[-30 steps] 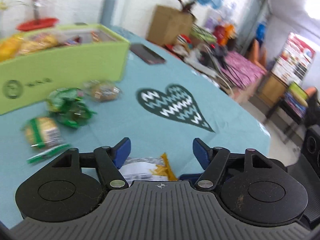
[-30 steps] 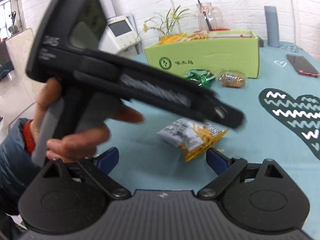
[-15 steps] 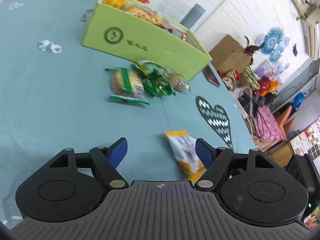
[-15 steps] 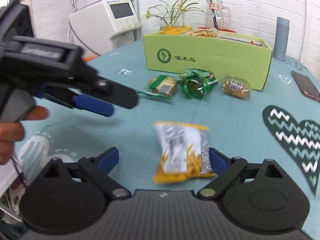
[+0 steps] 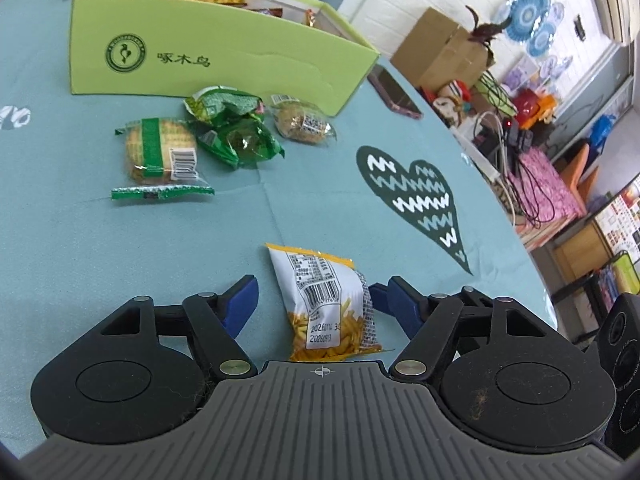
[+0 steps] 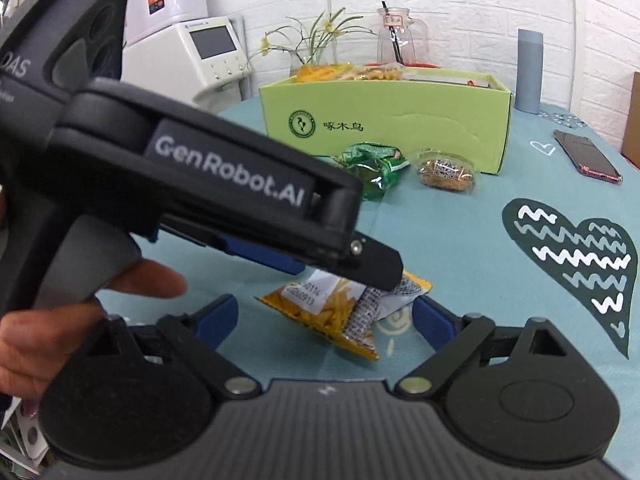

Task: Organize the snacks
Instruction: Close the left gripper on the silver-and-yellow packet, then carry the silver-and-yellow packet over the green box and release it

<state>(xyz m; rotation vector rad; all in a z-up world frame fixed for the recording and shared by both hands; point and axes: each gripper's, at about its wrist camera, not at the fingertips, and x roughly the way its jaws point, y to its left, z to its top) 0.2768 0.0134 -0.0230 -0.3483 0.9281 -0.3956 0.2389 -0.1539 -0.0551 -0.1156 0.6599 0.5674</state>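
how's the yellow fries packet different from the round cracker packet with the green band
The yellow fries packet lies between the closing fingers of the left gripper; the round cracker packet sits untouched nearer the green box. The fries packet is opaque and printed, the cracker packet clear. Both show barcodes and lie on the teal tablecloth.

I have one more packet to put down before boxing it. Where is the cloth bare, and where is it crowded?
Bare: the cloth left of the biscuit packet, and the strip between the chips bag and the heart print. Crowded: right before the green box, where the green packets and cake bunch together.
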